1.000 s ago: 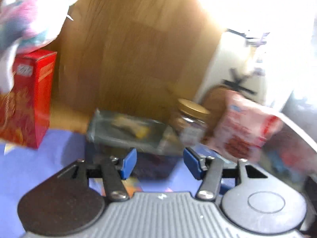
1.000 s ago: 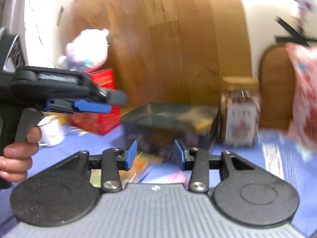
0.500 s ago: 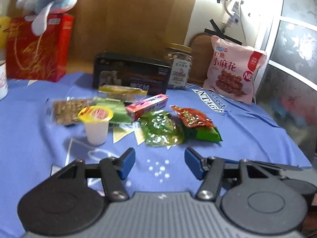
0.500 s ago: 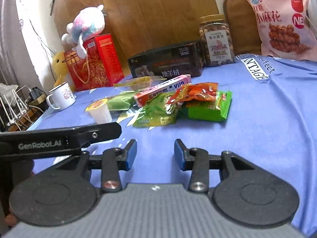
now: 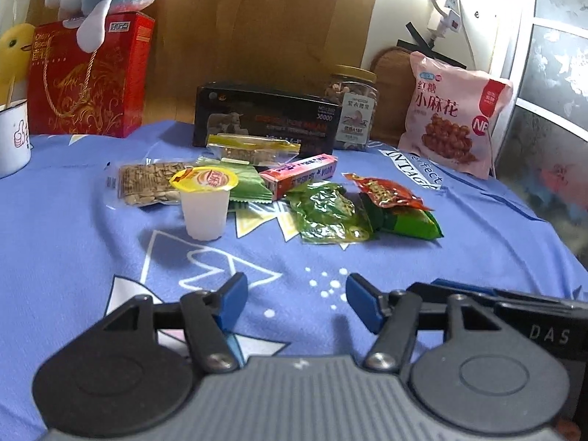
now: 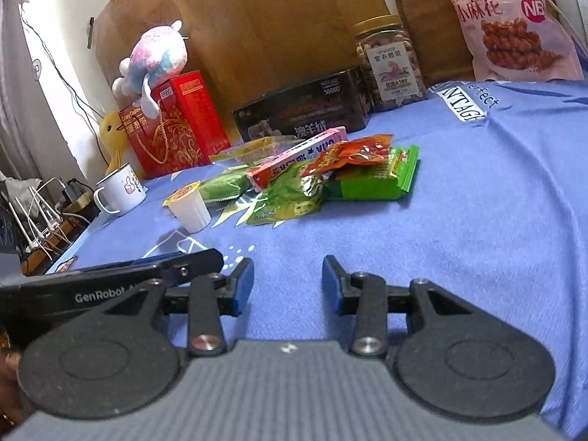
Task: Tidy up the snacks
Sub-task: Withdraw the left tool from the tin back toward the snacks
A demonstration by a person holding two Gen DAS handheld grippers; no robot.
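On blue cloth (image 5: 73,257), snack packets (image 5: 327,213), empty jaws apart

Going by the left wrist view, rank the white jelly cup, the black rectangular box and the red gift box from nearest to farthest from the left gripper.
From the left gripper:
1. White jelly cup with yellow lid, just left of centre on the blue cloth.
2. Black rectangular box, centre, behind the loose packets.
3. Red gift box, far left corner, under the plush toy.

We were in a home: a blue printed cloth (image 5: 73,242) covered the table, a plush toy (image 6: 156,57) sat on a red gift box (image 6: 176,125), beside an enamel mug (image 6: 121,189).
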